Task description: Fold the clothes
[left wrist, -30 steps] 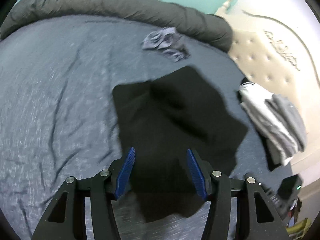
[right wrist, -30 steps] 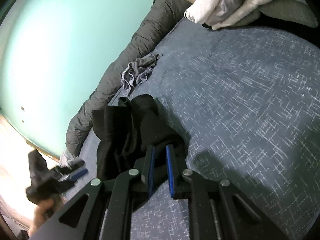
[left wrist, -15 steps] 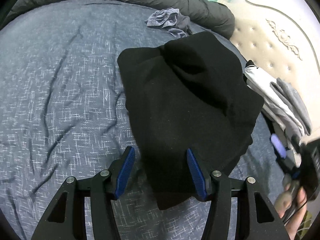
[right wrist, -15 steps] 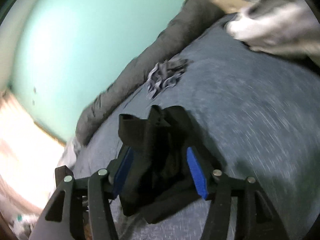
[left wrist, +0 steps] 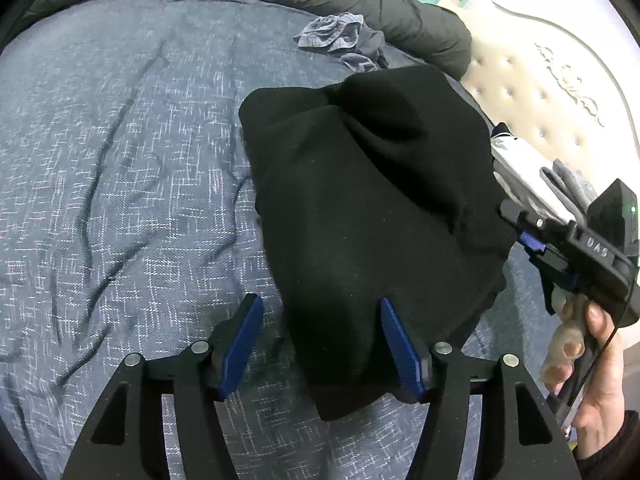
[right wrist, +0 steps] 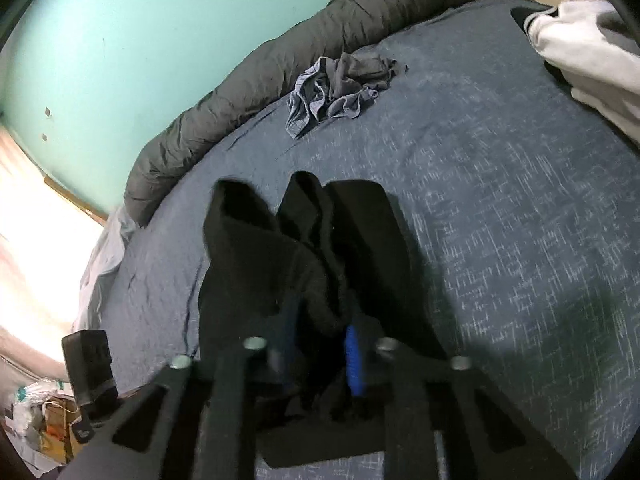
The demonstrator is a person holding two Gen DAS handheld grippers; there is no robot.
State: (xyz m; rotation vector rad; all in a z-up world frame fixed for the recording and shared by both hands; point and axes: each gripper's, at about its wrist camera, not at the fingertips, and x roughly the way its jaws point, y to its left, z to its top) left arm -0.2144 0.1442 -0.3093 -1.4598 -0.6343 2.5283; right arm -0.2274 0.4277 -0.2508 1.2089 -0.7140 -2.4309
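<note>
Now spread larger than a second ago, black garment (left wrist: 372,216) on blue bedsheet (left wrist: 120,160), long axis running away from opening left gripper (left wrist: 322,344) straddling its near corner; right gripper (right wrist: 320,344) closing, seemingly on bunched cloth.

Blue bed (left wrist: 120,160) bears black garment (left wrist: 360,220), seemingly crumpled clothes (left wrist: 340,38)

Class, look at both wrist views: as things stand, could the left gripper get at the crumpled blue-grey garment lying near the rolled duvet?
Probably not directly. The left gripper, its jaws opening, straddles the near edge of the black garment, which lies between it and the crumpled blue-grey garment. It would have to lift over or go round.
</note>
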